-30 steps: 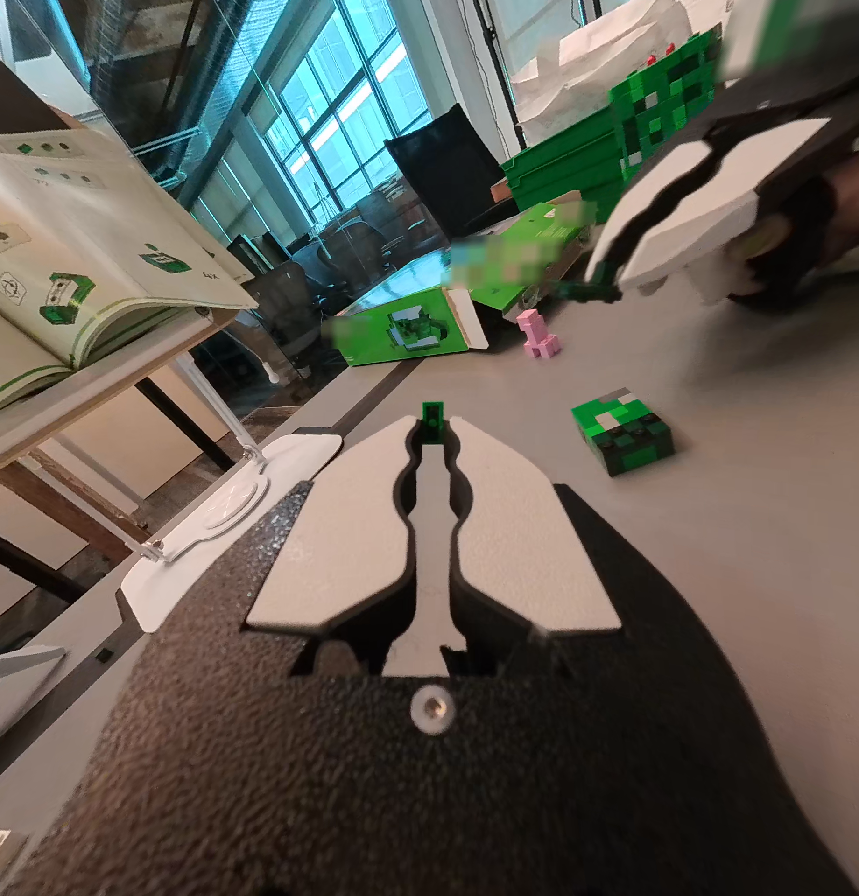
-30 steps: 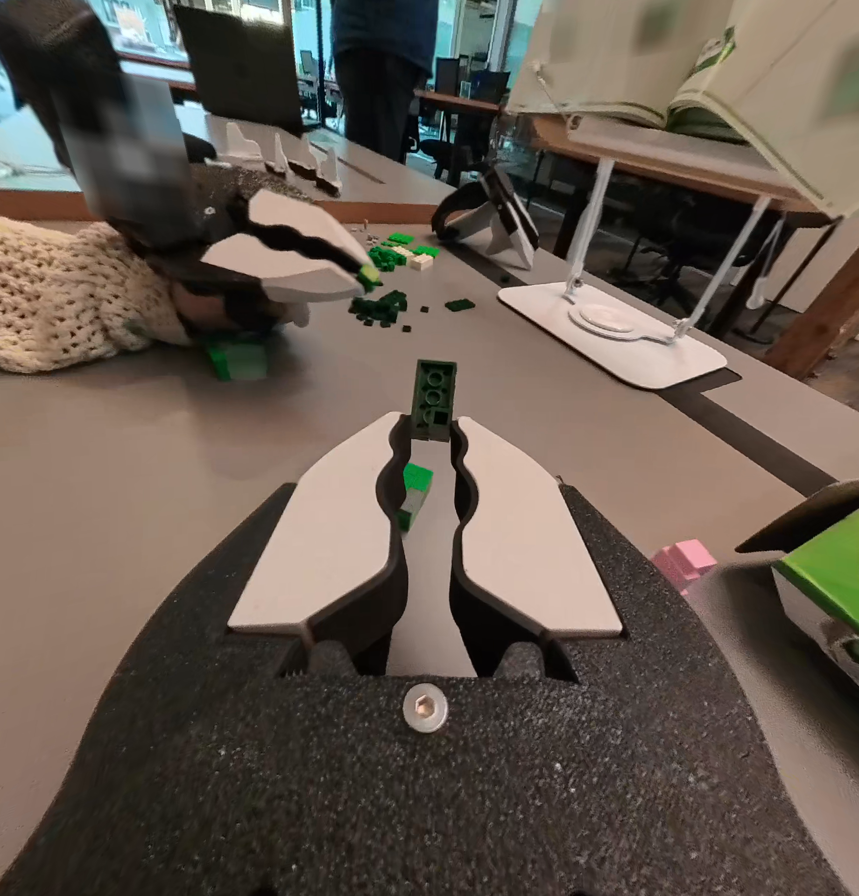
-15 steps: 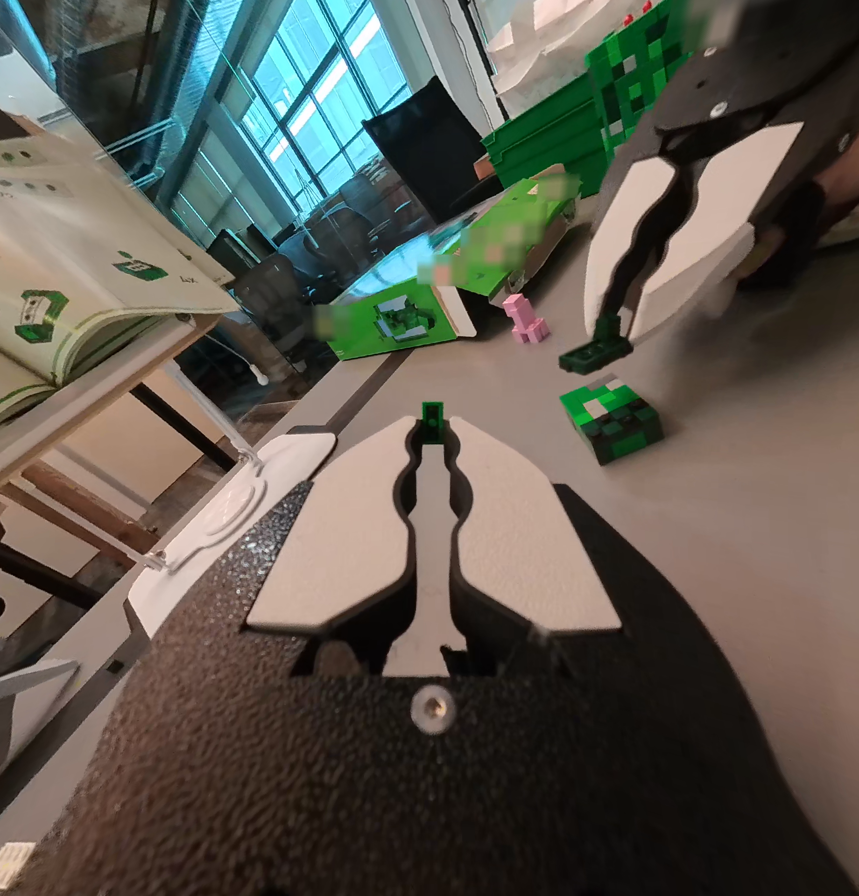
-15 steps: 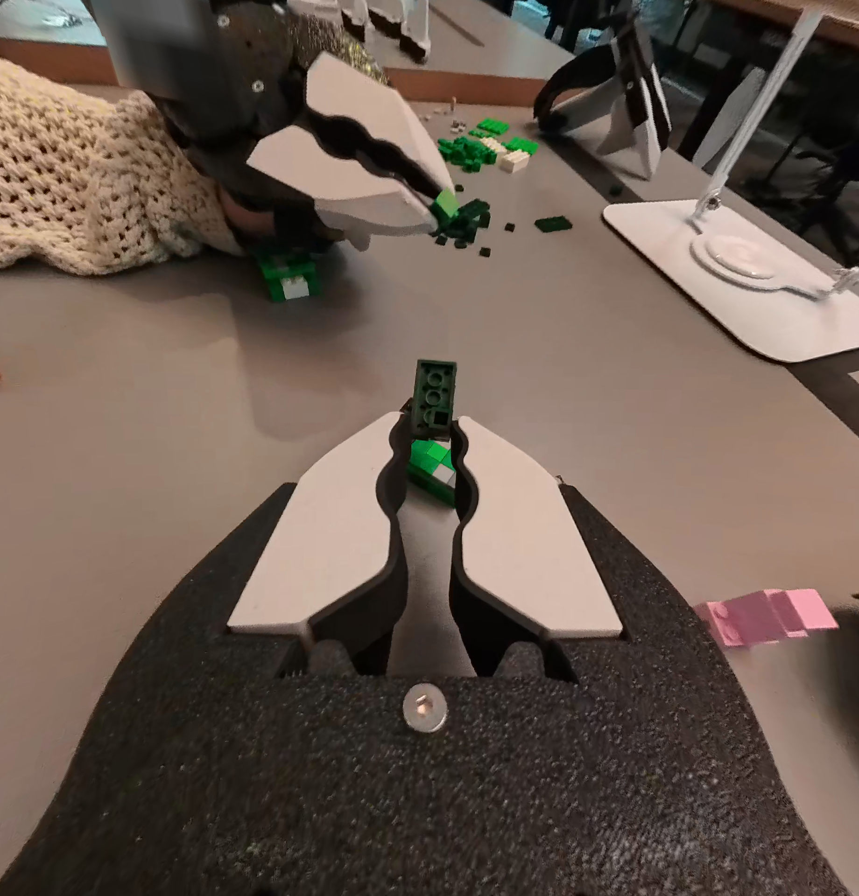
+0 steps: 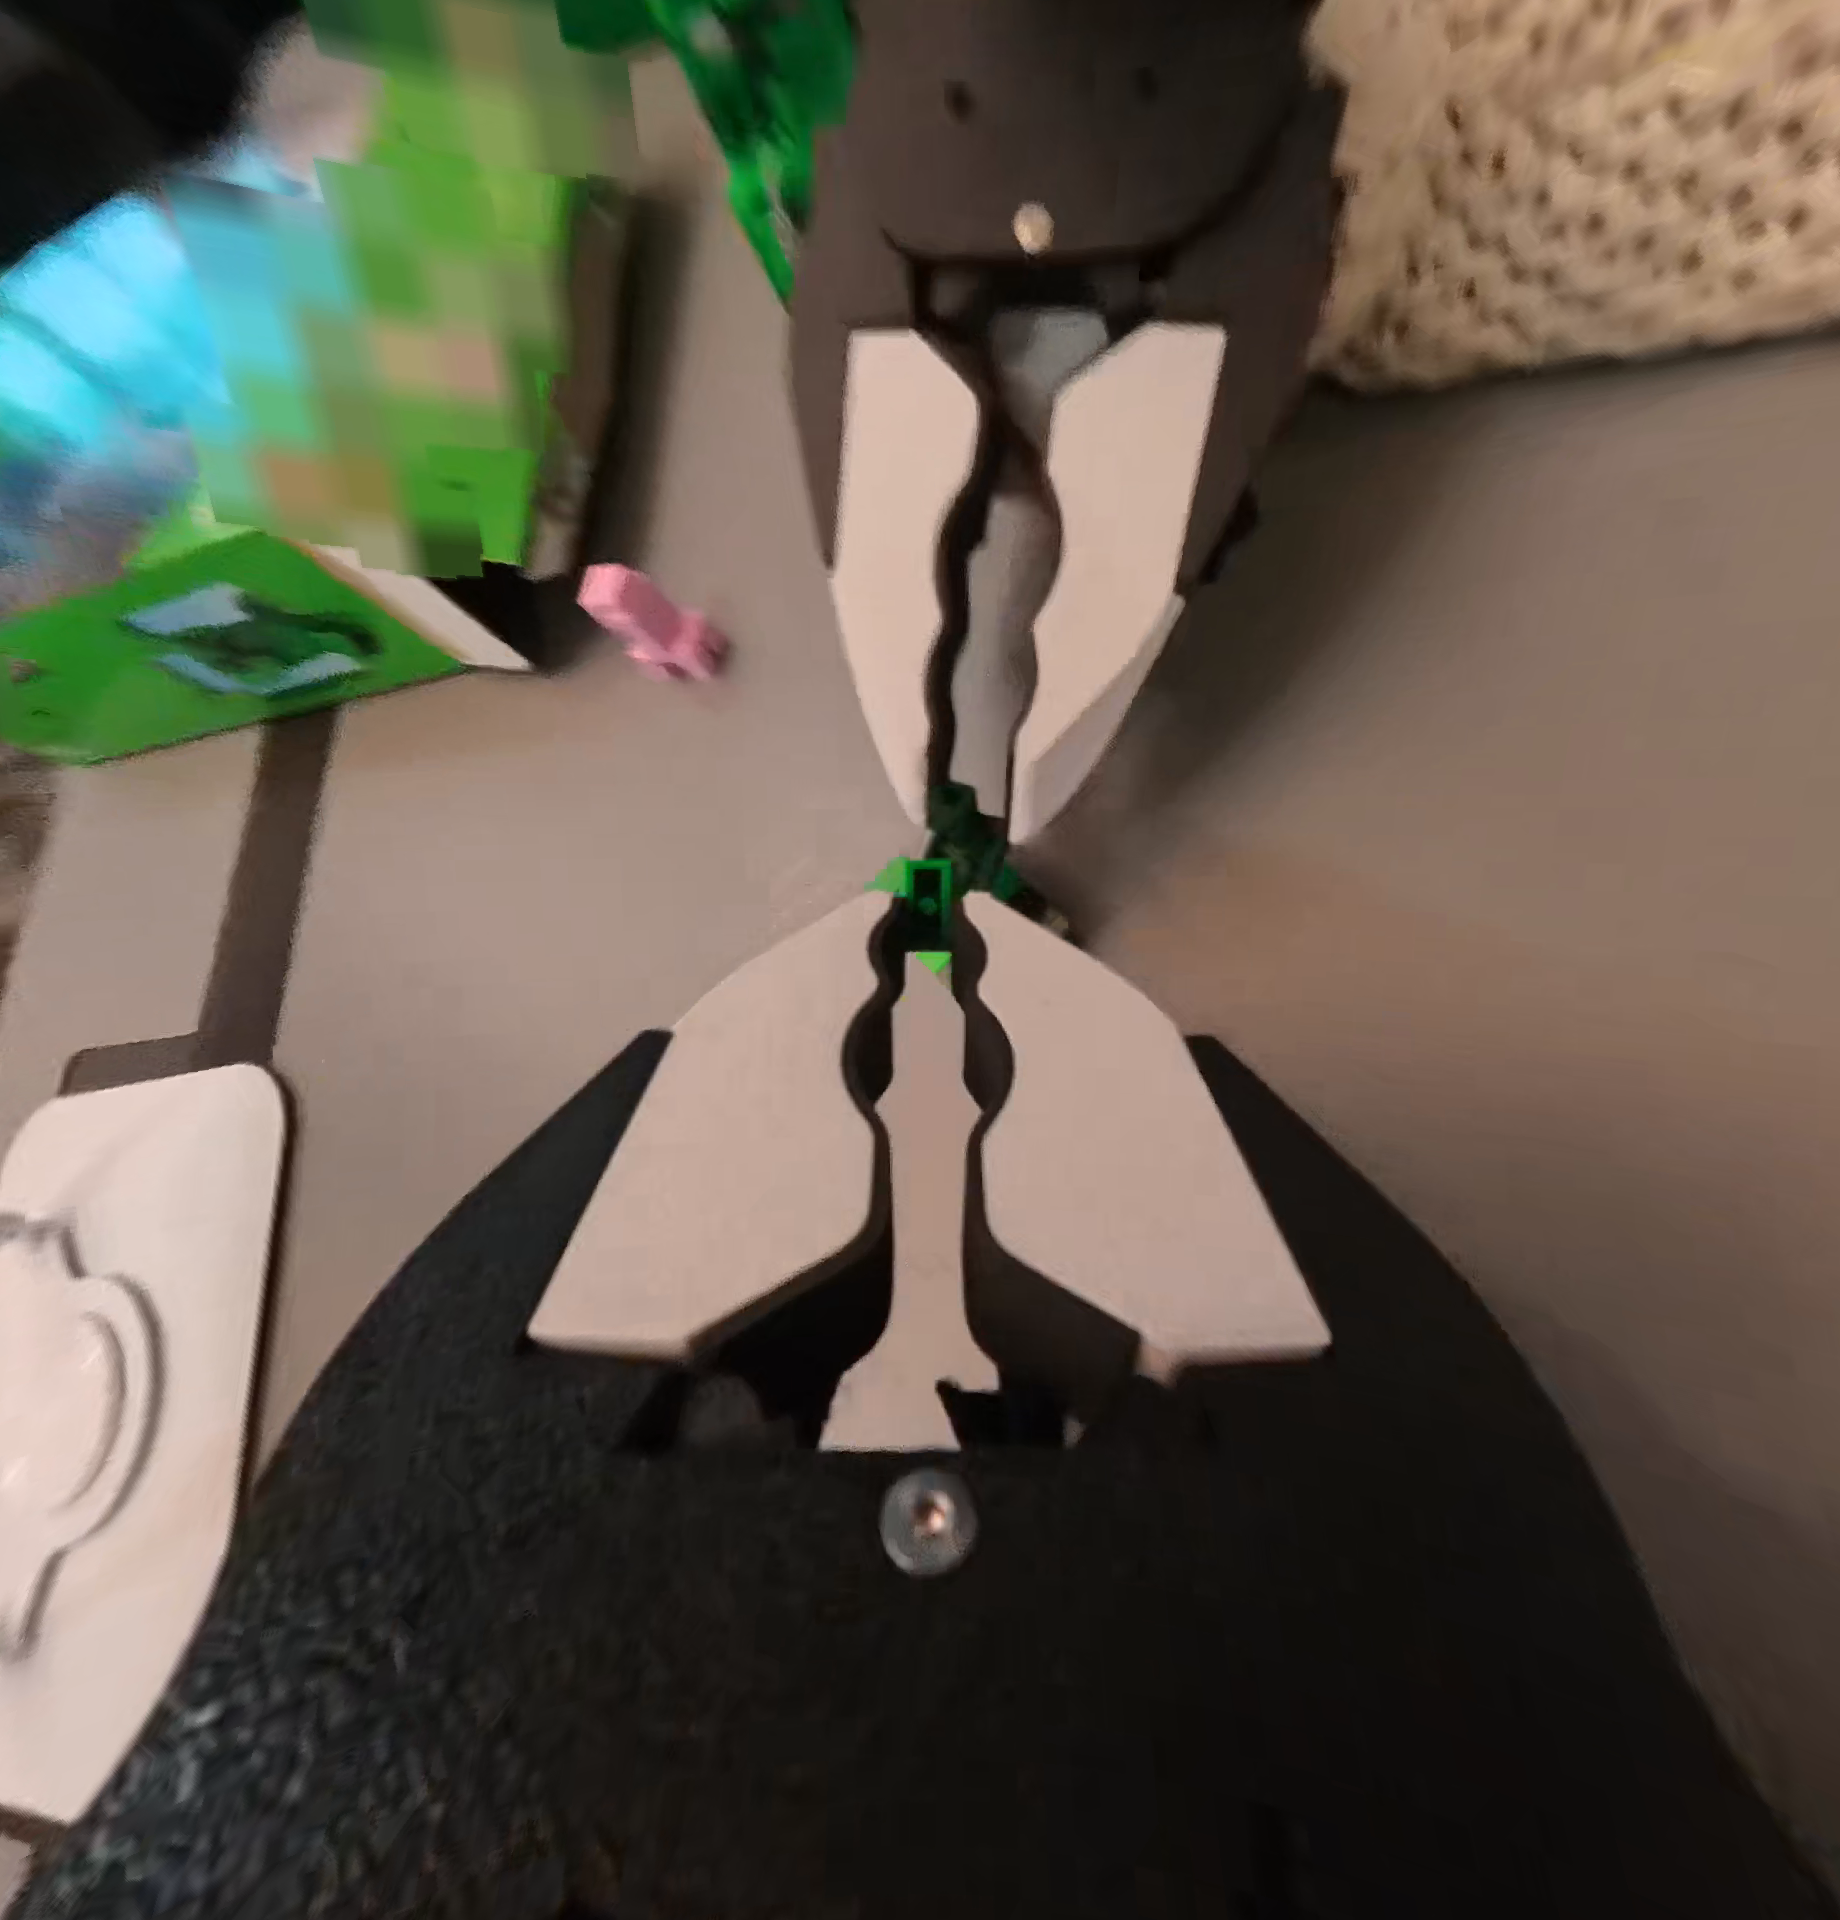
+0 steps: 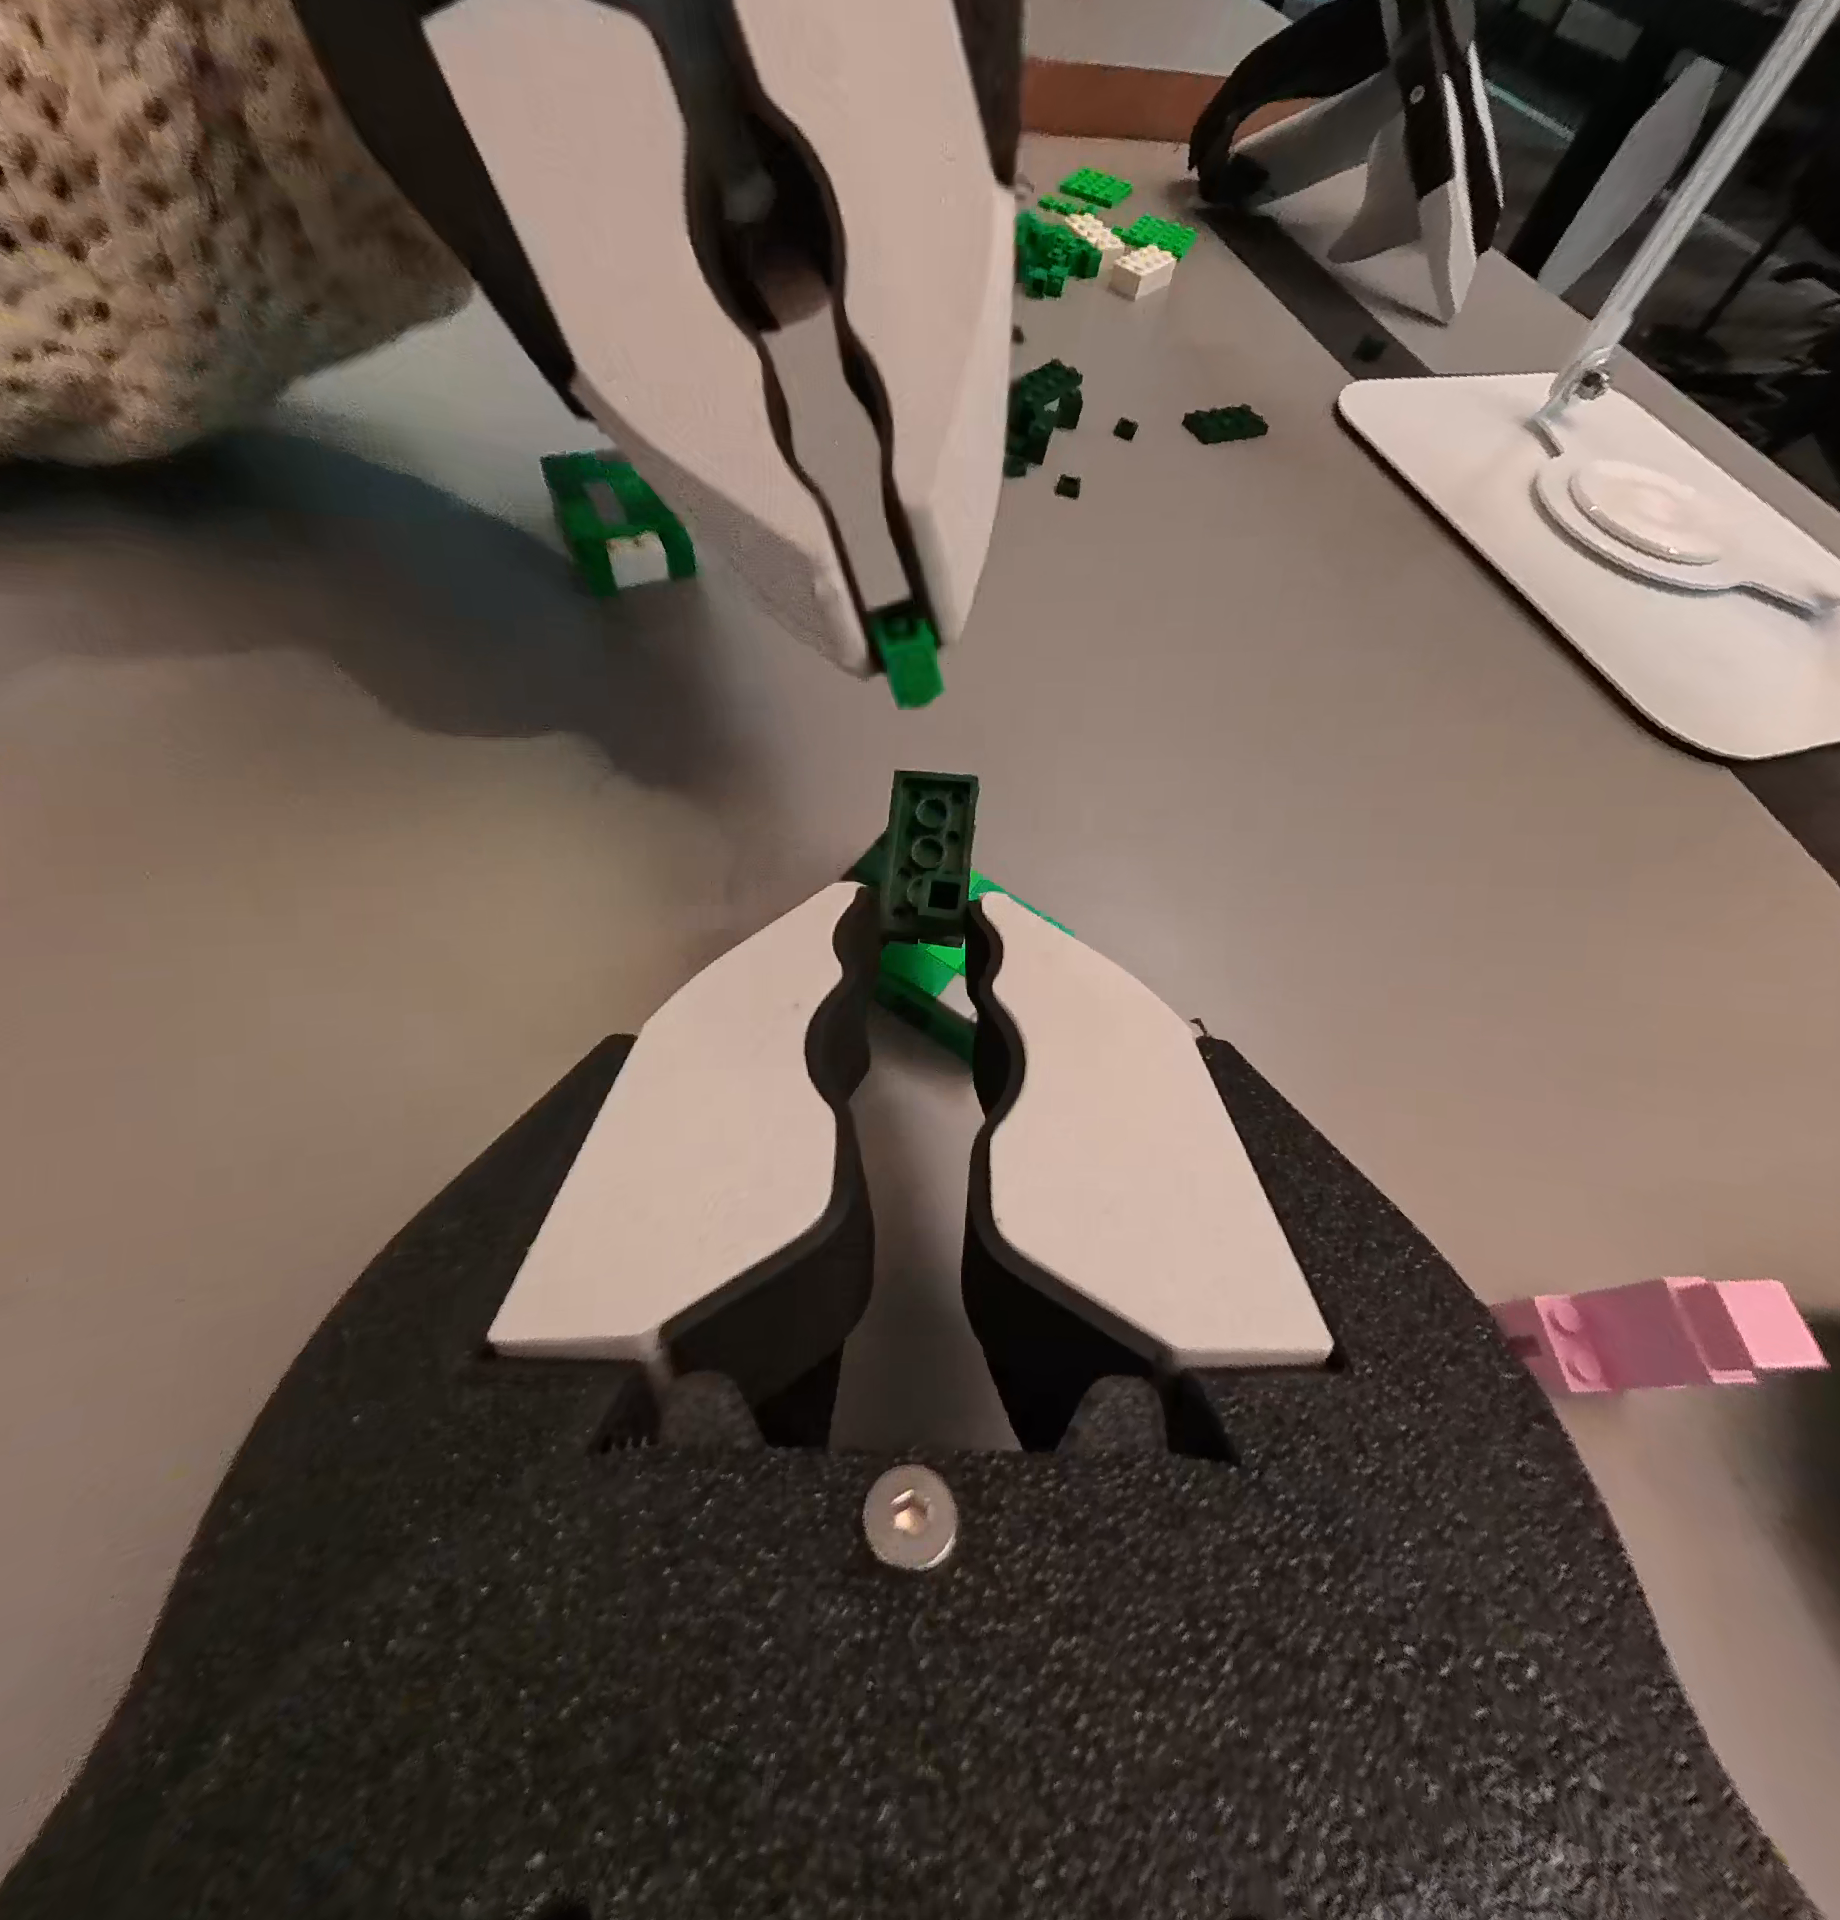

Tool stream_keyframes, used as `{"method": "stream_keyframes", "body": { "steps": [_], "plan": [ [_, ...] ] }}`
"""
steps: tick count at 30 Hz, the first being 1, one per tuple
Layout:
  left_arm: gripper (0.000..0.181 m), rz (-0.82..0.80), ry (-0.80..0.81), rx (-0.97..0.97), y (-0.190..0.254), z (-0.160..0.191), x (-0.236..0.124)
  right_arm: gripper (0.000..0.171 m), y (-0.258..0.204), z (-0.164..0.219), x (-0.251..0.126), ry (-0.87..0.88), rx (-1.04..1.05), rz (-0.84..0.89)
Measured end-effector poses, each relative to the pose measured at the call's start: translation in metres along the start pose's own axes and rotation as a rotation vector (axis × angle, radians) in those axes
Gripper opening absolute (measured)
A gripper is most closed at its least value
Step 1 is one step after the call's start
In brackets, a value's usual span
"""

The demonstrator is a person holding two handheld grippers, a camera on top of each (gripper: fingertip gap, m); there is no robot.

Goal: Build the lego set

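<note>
Dim, wide-angle pictures; left wrist view motion-blurred, right sharper, soft shadows.

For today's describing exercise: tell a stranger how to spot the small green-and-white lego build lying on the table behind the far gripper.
Start at the cream knitted sleeve at the top left of the right wrist view. Just below its shadow on the grey table, left of the left gripper, lies the small build. Unlike the loose brick pile farther back, it is one assembled bright-green block with a white end.
</note>
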State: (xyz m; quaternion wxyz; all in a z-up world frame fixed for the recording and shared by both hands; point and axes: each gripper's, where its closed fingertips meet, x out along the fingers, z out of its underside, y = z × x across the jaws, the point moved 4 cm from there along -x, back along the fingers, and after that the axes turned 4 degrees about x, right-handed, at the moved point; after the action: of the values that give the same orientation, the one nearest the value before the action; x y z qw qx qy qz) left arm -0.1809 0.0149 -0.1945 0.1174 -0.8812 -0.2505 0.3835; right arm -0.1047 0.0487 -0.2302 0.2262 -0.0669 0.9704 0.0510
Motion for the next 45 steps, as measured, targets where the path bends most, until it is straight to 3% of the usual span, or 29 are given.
{"method": "stream_keyframes", "body": {
  "steps": [5,18,45],
  "plan": [
    [0.008,0.103,-0.197,0.144,-0.007,0.007,0.016,0.015,0.001,0.005,0.002,-0.041,-0.026,0.027],
    [0.008,0.385,-0.375,0.176,-0.011,0.002,0.033,0.015,-0.003,0.011,0.008,-0.095,-0.038,0.032],
    [0.008,0.473,-0.463,0.120,-0.011,0.003,0.050,0.016,-0.006,0.014,0.012,-0.111,-0.011,0.021]
  ]
}}
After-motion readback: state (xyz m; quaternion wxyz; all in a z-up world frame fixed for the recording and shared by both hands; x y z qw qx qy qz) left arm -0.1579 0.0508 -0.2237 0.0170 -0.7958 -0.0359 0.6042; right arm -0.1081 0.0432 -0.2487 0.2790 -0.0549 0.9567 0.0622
